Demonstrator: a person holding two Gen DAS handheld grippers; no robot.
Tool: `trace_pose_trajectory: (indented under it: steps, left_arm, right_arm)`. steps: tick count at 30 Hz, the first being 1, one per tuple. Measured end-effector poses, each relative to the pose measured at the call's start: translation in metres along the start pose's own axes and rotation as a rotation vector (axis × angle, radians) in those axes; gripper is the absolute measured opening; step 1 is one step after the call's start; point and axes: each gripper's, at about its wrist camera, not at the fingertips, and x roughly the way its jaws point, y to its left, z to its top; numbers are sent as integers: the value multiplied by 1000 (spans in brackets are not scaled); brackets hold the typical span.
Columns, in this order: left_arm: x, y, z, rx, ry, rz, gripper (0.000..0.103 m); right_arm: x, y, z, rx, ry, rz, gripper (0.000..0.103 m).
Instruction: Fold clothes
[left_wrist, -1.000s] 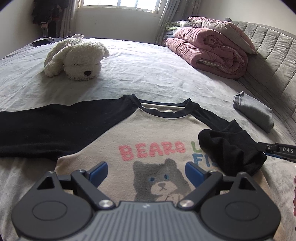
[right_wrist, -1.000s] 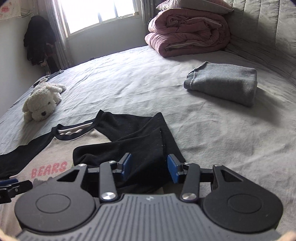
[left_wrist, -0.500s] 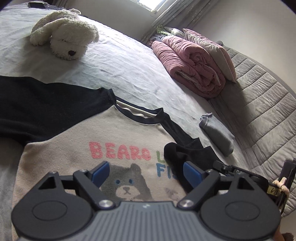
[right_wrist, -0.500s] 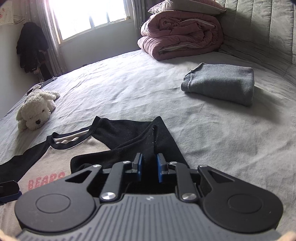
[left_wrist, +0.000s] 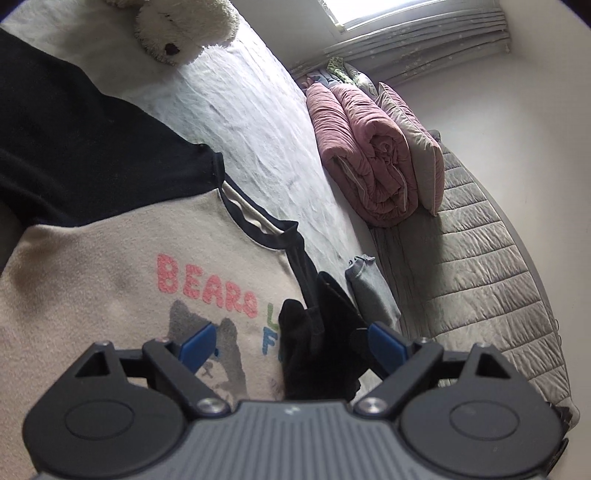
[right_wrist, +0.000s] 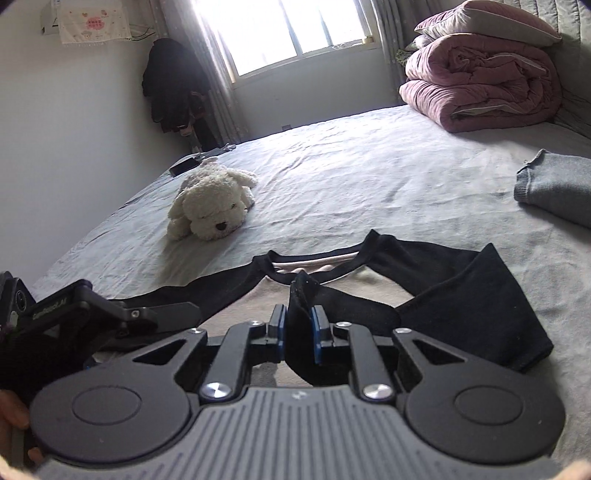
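The right gripper (right_wrist: 298, 334) is pinching the black sleeve (right_wrist: 461, 295) above the sweatshirt (left_wrist: 110, 280), which is lying flat on the bed (right_wrist: 369, 173). The left gripper (left_wrist: 291, 345) is hovering spread wide. With so narrow a pinch, the sleeve is risking slipping or bunching.

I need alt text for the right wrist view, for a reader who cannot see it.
The right hand-held gripper is shut on a black sleeve of a cream shirt lying on a grey bed. Beyond it lie a white plush dog, a folded grey garment and a rolled pink quilt.
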Motion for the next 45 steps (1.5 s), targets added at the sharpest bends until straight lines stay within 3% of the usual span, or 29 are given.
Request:
trace_pose_trajectory:
  steps: [6,9,12,14,16,18,20,24,27,32,40,45]
  left_arm:
    - [-2,14,3,-67,-15,8,86]
    - [0,15,0,-66,-18,48,74]
    - [4,13,-3,-40,-26,98,57]
    - [5,10,-5,-3,-39,148,32]
    - [7,5,-6,53,-46,210,13]
    - [7,-2,-6,129,-58,263,6]
    - [5,-12,-5,224,-84,297,5]
    - [-4,-35,1,404,-159,334,5]
    - [-10,-51,11,474,-203,336,5]
    - [-18,-51,25,491,-253,338,5]
    - [-29,-32,55,401,-337,373,5]
    - [-30,-10,63,337,-339,426,5]
  right_arm:
    - [18,33,-20,-68,80,95,17]
    - [25,47,-30,-95,113,137,17]
    - [26,49,-36,-101,124,161,17]
    - [24,50,-38,-102,126,171,17]
    - [21,50,-40,-103,126,179,21]
    - [19,48,-41,-93,128,180,25]
    - [17,40,-39,-54,128,181,42]
    - [15,22,-34,37,131,186,44]
    - [17,2,-34,126,146,203,46]
    - [18,-35,-33,296,155,226,50]
    - [24,-88,-38,520,157,271,54]
    - [20,-108,-35,590,71,240,54]
